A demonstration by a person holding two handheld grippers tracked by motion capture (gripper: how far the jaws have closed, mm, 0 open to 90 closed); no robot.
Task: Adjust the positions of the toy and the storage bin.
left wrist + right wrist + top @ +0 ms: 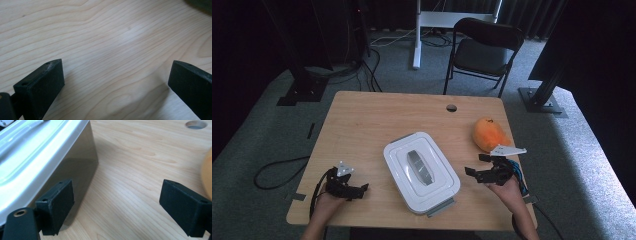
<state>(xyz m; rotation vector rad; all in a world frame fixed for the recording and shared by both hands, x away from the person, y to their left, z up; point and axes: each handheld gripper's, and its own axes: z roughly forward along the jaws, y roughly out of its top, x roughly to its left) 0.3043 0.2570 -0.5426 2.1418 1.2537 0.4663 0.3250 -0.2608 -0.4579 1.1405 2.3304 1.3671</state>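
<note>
Landmark: white lidded container (421,171) with a grey handle on its lid and grey latches at its ends, lying askew on the wooden table (377,112), toward the person's edge.
Lid: looks seated on the container; I cannot tell whether the latches are fastened.
Orange plush toy (488,134): to the right of the container and farther from the person, well apart from it, lying on the table.
Right gripper (478,165): just right of the container, between it and the toy; jaws spread wide with nothing between them. In the right gripper view the container's side wall (75,165) sits just beside one jaw, not touching as far as I can tell.
Left gripper (359,189): left of the container, low over bare wood, jaws wide apart and empty.
Step in hand: judged an approach, both grippers flanking the container before any grasp.
Next move calls for: probably releasing an end latch or taking the lid handle, so each gripper must close in and line its jaws up with a narrow grey part.
</note>
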